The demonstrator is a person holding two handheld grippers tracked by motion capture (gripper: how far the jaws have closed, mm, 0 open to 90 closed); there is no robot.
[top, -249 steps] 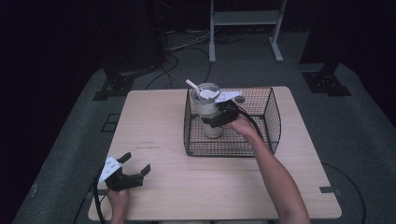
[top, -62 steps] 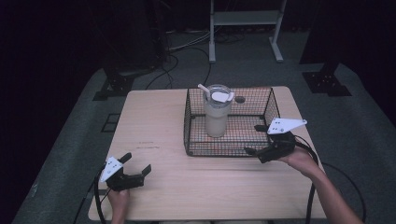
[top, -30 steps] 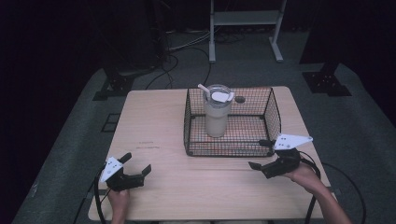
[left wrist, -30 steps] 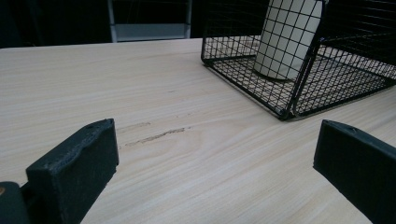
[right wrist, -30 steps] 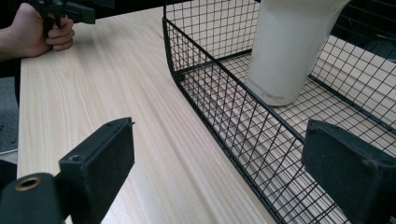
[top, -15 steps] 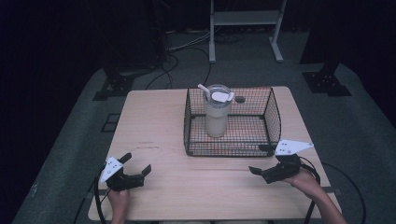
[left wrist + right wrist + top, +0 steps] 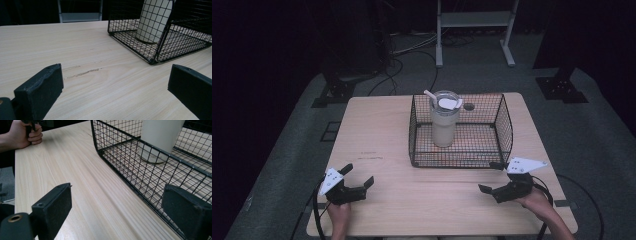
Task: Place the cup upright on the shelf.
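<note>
Tumbler [image 7: 445, 124]: upright inside the wire basket [image 7: 504, 131], toward its left half, lid and straw on top. Basket: far middle of the table [image 7: 377, 135]. My left gripper [image 7: 359, 177]: near left corner, jaws spread wide, empty. My right gripper [image 7: 492, 177]: just off the basket's near right corner, jaws spread wide, empty.

The pale wooden bench [image 7: 387, 145] has a smooth, matt grain; the black wire-mesh metal basket [image 7: 504, 127] looks thinly coated; the cream tumbler [image 7: 444, 127] looks matt and smooth.
</note>
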